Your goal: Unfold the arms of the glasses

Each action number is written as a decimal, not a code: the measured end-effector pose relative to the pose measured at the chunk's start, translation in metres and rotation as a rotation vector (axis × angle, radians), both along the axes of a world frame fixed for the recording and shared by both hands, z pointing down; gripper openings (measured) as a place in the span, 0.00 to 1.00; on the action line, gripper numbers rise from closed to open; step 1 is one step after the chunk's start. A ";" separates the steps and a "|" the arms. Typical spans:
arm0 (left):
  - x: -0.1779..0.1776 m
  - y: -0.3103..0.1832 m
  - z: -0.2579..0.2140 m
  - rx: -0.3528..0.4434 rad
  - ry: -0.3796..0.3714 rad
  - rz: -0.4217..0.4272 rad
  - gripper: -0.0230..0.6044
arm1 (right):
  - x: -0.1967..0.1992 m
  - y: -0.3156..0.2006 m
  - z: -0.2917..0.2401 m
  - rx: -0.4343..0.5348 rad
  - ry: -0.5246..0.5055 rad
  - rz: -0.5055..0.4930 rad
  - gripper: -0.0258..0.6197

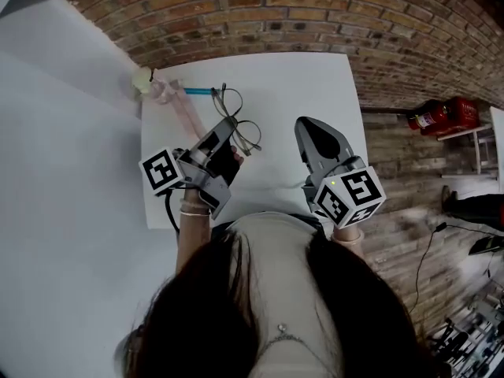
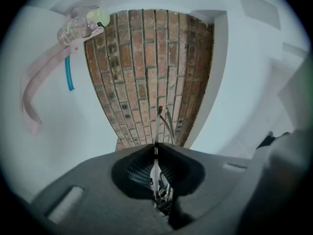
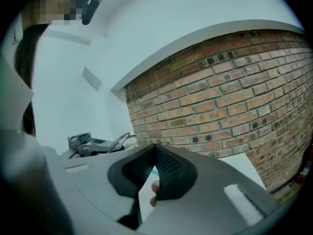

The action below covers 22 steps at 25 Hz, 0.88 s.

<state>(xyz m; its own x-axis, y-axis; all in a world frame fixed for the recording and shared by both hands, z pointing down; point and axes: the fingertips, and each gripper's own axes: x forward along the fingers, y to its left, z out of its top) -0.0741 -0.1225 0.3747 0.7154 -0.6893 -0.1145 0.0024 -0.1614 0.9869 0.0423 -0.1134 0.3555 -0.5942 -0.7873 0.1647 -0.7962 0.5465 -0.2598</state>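
the step in hand looks like steadying the frame before the first arm is swung out. the left gripper [image 1: 227,138] is pinched tight on the thin wire frame of the glasses [image 1: 239,124], held over the left half of the white table [image 1: 315,81]. the right gripper [image 1: 307,128] sits well apart from them, its jaws together on nothing. next it probably must part them, catch one arm and ease it outward gently. the glasses are slim dark metal with clear lenses; whether the arms are fully folded i cannot tell.
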 end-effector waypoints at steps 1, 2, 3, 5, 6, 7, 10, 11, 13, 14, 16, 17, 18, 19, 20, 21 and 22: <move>0.000 0.000 -0.001 0.001 0.003 0.000 0.07 | -0.001 0.002 -0.002 0.008 -0.008 -0.013 0.04; 0.000 0.000 -0.001 0.002 0.005 -0.001 0.07 | -0.003 0.003 -0.004 0.016 -0.015 -0.026 0.04; 0.000 0.000 -0.001 0.004 0.006 -0.001 0.07 | -0.005 0.004 -0.006 0.024 -0.021 -0.038 0.04; 0.000 -0.001 -0.002 0.004 0.009 -0.002 0.07 | -0.008 0.007 -0.012 0.034 -0.028 -0.058 0.04; 0.000 -0.001 -0.002 0.002 0.012 -0.002 0.07 | -0.010 0.008 -0.014 0.038 -0.030 -0.066 0.04; 0.000 -0.002 -0.003 0.001 0.015 -0.001 0.07 | -0.011 0.008 -0.015 0.042 -0.032 -0.075 0.04; 0.000 -0.002 -0.004 0.000 0.024 0.001 0.07 | -0.016 0.011 -0.017 0.054 -0.036 -0.102 0.04; 0.000 -0.002 -0.004 0.001 0.026 0.002 0.07 | -0.018 0.012 -0.017 0.056 -0.036 -0.111 0.04; 0.000 -0.002 -0.004 0.001 0.032 0.006 0.07 | -0.022 0.014 -0.019 0.061 -0.037 -0.130 0.05; 0.001 -0.002 -0.005 0.001 0.036 0.008 0.07 | -0.024 0.016 -0.019 0.063 -0.037 -0.140 0.05; 0.001 -0.002 -0.006 0.002 0.044 0.010 0.07 | -0.028 0.018 -0.020 0.066 -0.039 -0.160 0.06; 0.000 -0.003 -0.006 0.002 0.047 0.010 0.07 | -0.030 0.019 -0.020 0.066 -0.040 -0.169 0.06; 0.000 -0.003 -0.006 0.002 0.050 0.009 0.07 | -0.032 0.020 -0.019 0.066 -0.041 -0.177 0.06; 0.000 -0.003 -0.006 0.001 0.052 0.009 0.07 | -0.033 0.021 -0.019 0.066 -0.043 -0.186 0.07; 0.000 -0.003 -0.006 0.000 0.055 0.008 0.07 | -0.036 0.022 -0.019 0.066 -0.044 -0.195 0.07; 0.000 -0.003 -0.006 0.000 0.058 0.008 0.07 | -0.038 0.024 -0.019 0.065 -0.046 -0.204 0.08; -0.001 -0.003 -0.006 -0.001 0.062 0.008 0.07 | -0.040 0.025 -0.019 0.065 -0.048 -0.213 0.08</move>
<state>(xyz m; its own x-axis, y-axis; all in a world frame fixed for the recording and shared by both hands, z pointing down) -0.0751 -0.1257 0.3683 0.7122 -0.6840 -0.1580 0.0646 -0.1603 0.9850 0.0019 -0.0887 0.3368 -0.7541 -0.6513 0.0850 -0.6485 0.7179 -0.2533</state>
